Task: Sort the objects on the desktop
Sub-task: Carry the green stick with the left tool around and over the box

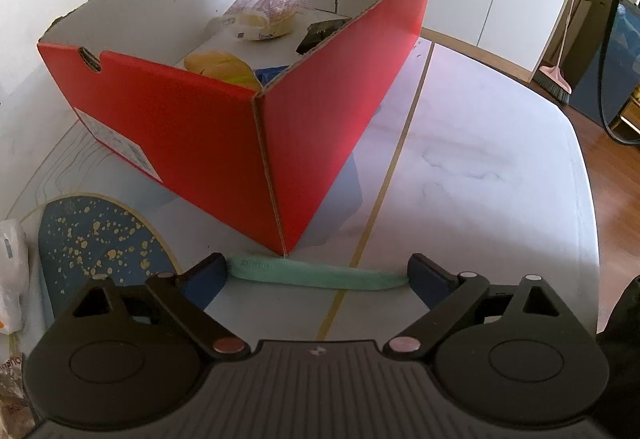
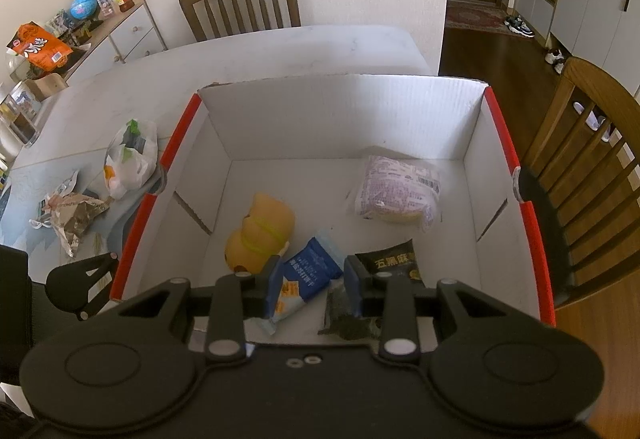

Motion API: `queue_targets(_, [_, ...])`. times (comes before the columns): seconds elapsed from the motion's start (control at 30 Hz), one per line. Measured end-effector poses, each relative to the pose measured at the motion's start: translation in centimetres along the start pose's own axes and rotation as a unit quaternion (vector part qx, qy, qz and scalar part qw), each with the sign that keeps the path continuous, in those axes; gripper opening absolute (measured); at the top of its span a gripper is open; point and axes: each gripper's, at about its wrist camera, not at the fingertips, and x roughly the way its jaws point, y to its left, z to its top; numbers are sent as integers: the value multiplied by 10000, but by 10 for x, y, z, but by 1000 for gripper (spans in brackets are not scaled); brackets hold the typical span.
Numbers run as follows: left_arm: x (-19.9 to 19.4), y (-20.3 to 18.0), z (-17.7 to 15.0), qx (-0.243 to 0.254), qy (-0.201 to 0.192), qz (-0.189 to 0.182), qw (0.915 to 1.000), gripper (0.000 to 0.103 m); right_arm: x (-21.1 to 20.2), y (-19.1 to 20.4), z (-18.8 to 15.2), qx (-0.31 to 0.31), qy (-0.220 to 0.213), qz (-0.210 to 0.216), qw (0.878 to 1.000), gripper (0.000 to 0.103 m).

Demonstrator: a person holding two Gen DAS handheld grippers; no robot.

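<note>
White marble desk (image 1: 480,167) carries a red box (image 1: 192,127). At its near corner, a green pouch (image 1: 316,275) lies between the left claw's (image 1: 316,279) wide jaws. Over the box, the right claw (image 2: 308,279) stands narrowed, gripping nothing; a blue packet (image 2: 308,267) lies below.

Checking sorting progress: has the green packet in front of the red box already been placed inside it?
No. The green packet lies on the table outside the red box, at its near corner.
</note>
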Motion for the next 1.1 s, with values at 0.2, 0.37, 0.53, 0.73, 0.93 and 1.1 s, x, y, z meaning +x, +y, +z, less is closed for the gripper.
queue_targets(0.2, [-6,3,-1,-181,-25,-31,9998,97,0,-1,3,9,-14,-13,10000,33])
queue_targets(0.37, [-27,7,0,-344,-200,-39,9992,97,0,-1,3,6,-16,-7,10000,33])
queue_targets(0.53, [-55,8,7,-362,-375,-18,9986,97,-2,-1,4,-15,-39,2,10000,33])
queue_targets(0.73, [-87,6,21,-235,-598,-67,9979,97,-3,-1,5,-19,-73,32,10000,33])
queue_targets(0.93, [-111,10,46,-159,-990,-14,9950,97,-3,-4,5,-2,-98,49,9999,33])
queue_targets(1.1, [-106,23,81,-218,-1160,79,9930,97,-1,-8,4,36,-81,35,10000,33])
